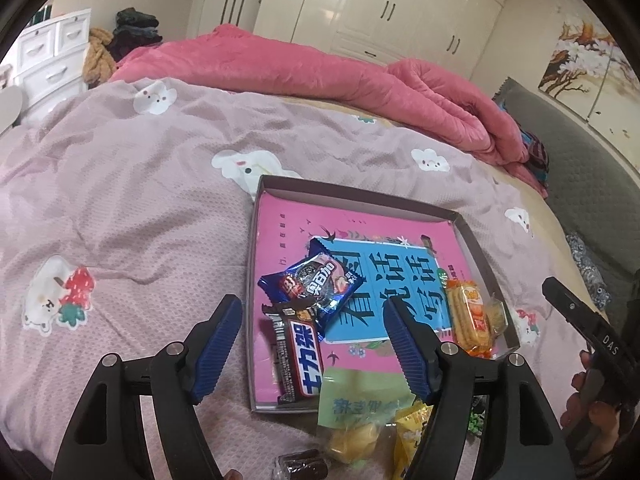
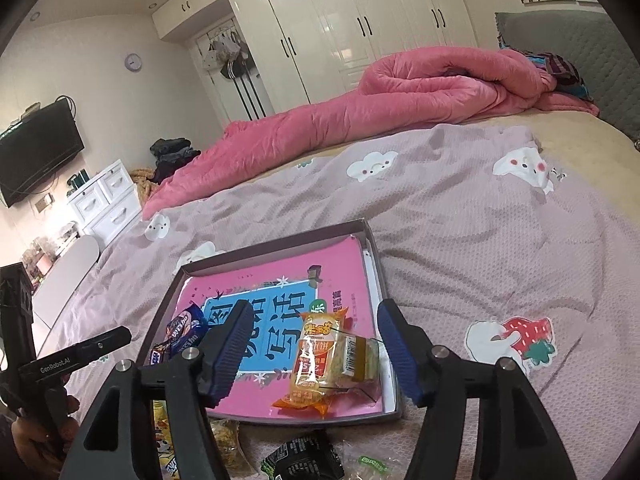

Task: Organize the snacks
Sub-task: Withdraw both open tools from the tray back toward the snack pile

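Your left gripper [image 1: 312, 344] hung above the near-left corner of the shallow tray [image 1: 476, 236] with its blue pads spread wide and nothing between them; beneath the gap lay the dark chocolate bar [image 1: 298, 364] and, overlapping its far end, the blue cookie packet [image 1: 316, 286]. Your right gripper [image 2: 312, 354] stood likewise parted and empty over the tray's near-right corner, where the orange biscuit pack [image 2: 320, 360] lay with a clear-wrapped snack [image 2: 360, 356] touching its side. You appeared to have sorted by side, dark wrappers to the left and the orange one to the right, leaving the middle of the tray bare so its printed pink lining showed.

Several snacks waited outside on the bedspread [image 1: 132, 208], just off the tray's near edge: a green-topped bag [image 1: 356, 412], a yellow pouch [image 1: 412, 436], a small brown sweet [image 1: 300, 466] and a black-and-green pack [image 2: 300, 462]. So the task looked only partly done, and both grippers were free to fetch the next piece.

As for writing, you could read large white Chinese characters on the bar's red band and more on the tray's blue panel, all upside down to you. The right tool's body carried "DAS", the left's "GenRobot.AI". The smaller print on the packets was too blurred to make out.
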Available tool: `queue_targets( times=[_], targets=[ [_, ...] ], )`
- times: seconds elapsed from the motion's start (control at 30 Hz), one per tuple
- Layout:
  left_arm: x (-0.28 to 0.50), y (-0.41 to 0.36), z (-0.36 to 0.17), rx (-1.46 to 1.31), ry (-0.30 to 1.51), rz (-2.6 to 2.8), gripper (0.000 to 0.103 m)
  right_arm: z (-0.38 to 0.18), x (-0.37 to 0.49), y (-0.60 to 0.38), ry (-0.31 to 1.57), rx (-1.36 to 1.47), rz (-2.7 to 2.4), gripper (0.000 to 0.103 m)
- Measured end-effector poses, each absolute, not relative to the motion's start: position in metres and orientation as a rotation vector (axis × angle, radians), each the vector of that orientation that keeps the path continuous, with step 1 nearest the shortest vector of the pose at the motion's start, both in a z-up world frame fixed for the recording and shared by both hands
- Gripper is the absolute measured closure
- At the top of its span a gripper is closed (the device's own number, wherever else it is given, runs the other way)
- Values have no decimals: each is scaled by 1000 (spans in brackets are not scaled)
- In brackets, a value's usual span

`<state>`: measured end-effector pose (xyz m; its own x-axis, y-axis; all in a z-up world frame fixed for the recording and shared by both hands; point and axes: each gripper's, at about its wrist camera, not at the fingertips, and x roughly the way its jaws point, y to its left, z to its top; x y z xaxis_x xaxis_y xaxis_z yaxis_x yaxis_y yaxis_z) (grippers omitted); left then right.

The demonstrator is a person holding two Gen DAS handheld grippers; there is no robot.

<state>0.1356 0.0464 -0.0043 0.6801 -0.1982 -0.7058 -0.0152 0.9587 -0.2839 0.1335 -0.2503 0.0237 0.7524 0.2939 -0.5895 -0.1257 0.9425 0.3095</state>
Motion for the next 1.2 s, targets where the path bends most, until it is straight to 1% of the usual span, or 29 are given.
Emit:
queue_targets(
  times=[0.47,1.1,1.17,1.2],
  targets=[
    [121,49,5,-251,803,-83,28,32,122,-249,652,250,257,38],
    [98,47,14,-228,814,-100,27,32,90,-224,666,161,331,38],
    [96,45,13,-226,824,-108,27,33,88,-222,665,155,331,37],
    [95,45,12,-222,828,-111,27,33,86,-222,663,155,333,34]
  ],
)
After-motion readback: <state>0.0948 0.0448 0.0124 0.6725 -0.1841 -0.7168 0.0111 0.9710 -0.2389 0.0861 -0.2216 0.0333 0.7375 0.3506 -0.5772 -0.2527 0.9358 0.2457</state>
